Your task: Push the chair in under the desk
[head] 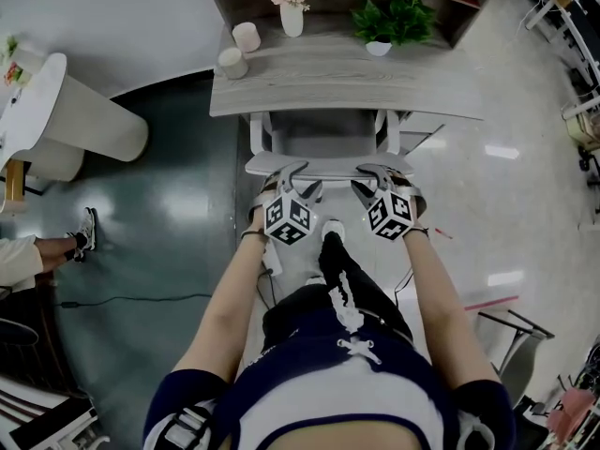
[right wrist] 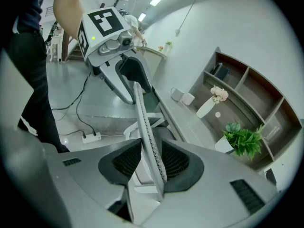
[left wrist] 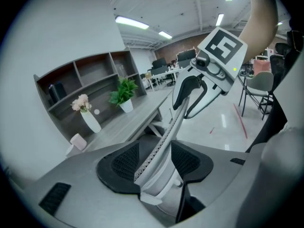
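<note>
A white chair [head: 323, 137] stands at the grey wooden desk [head: 422, 87], its seat partly under the desktop. The top rim of its backrest [head: 328, 166] faces me. My left gripper [head: 292, 178] is shut on the rim's left part and my right gripper [head: 375, 178] on its right part. In the left gripper view the perforated backrest edge [left wrist: 164, 137] runs between the left gripper's [left wrist: 154, 164] black pads toward the right gripper [left wrist: 209, 70]. In the right gripper view the same edge [right wrist: 145, 127] sits inside the right gripper [right wrist: 152, 164], with the left gripper [right wrist: 114, 46] beyond.
On the desk stand a flower vase [head: 292, 12], a green plant [head: 389, 22] and two pale cylinders [head: 240, 49], with a shelf unit behind. A white pedestal table [head: 66, 120] and a seated person's foot [head: 84, 232] are at left. A cable [head: 122, 300] crosses the floor.
</note>
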### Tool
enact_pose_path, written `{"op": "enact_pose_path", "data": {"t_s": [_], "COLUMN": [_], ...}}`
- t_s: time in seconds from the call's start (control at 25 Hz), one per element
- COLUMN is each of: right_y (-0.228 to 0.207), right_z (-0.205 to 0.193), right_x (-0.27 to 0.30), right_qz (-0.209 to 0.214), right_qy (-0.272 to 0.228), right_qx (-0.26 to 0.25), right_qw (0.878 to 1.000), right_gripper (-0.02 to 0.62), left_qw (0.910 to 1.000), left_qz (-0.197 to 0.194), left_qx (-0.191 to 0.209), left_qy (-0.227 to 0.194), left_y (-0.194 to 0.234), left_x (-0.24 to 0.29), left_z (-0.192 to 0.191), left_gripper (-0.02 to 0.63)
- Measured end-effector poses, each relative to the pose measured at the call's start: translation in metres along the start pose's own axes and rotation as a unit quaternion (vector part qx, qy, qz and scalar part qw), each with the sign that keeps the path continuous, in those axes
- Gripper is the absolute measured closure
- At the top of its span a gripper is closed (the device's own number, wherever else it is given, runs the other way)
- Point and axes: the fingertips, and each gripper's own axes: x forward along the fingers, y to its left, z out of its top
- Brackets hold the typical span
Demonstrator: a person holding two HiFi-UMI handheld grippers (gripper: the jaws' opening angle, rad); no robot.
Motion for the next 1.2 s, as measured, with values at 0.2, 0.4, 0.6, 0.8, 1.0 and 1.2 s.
{"op": "enact_pose_path", "data": {"t_s": [0.2, 0.4, 0.6, 0.8, 1.0, 1.2], "right_y": [-0.013, -0.026, -0.028, -0.023, -0.017, -0.009], "right_z": [0.033, 0.073, 0.100, 0.113, 0.118, 0.121], "right_x": [-0.025, -0.052, -0.071, -0.077, -0.078, -0.078], "right_qz": [-0.033, -0.063, -0.073, -0.077, -0.078, -0.071], "right_qy": [-0.072, -0.149, -0.187, -0.194, -0.194, -0.191], "right_qx": [0.081, 0.163, 0.197, 0.199, 0.198, 0.194], "right_qw": [0.994, 0.973, 0.959, 0.957, 0.958, 0.959], "right_gripper": [0.504, 0.578, 0.584, 0.584, 0.584, 0.584], "left_qw": [0.9951, 0.9846, 0.9820, 0.9798, 0.9785, 0.9781], "left_qz": [0.023, 0.043, 0.047, 0.050, 0.049, 0.047], "left_qx": [-0.071, -0.127, -0.121, -0.121, -0.124, -0.128], "left_qy": [-0.064, -0.113, -0.137, -0.151, -0.157, -0.158], "left_y": [0.008, 0.015, 0.010, 0.008, 0.007, 0.005], "left_x": [-0.026, -0.047, -0.060, -0.070, -0.078, -0.081], "left_z": [0.025, 0.045, 0.062, 0.069, 0.070, 0.070], "left_gripper": [0.405, 0.434, 0.446, 0.457, 0.463, 0.468]}}
